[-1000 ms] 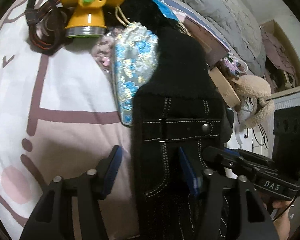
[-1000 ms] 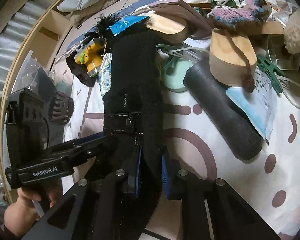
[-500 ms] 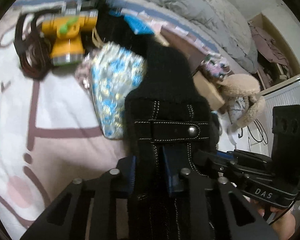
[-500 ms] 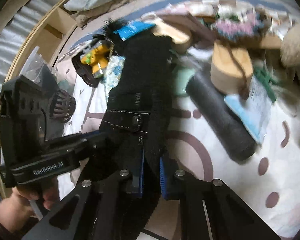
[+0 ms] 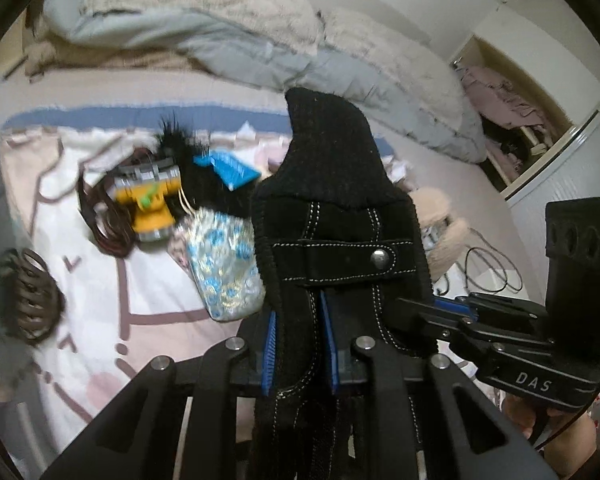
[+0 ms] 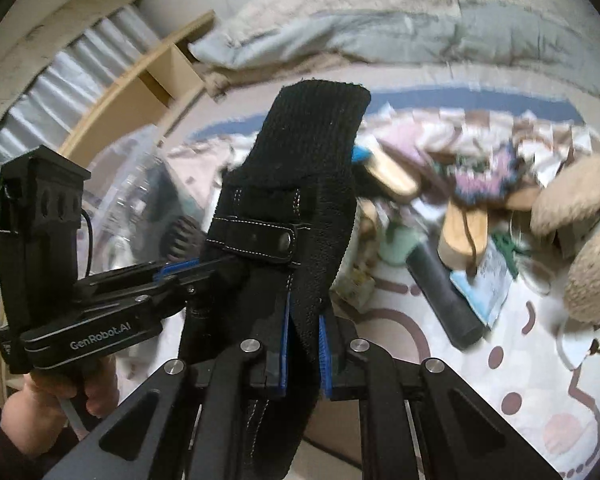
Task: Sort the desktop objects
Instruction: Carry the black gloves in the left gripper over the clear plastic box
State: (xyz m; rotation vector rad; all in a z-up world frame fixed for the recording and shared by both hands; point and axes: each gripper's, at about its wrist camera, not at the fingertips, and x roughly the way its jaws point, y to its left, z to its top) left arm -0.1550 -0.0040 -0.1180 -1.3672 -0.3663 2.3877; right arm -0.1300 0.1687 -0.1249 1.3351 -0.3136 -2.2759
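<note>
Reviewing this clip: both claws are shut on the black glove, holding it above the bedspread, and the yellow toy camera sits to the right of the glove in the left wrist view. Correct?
Not quite. In the left wrist view the yellow toy camera sits to the left of the black glove, not the right. The rest holds: the left claw and right claw are both shut on the glove above the bedspread.

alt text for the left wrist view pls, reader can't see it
The left hand-held gripper is shut on a black glove, held above a cluttered patterned bedsheet. The right hand-held gripper grips it from the right; a yellow toy lies behind.
</note>
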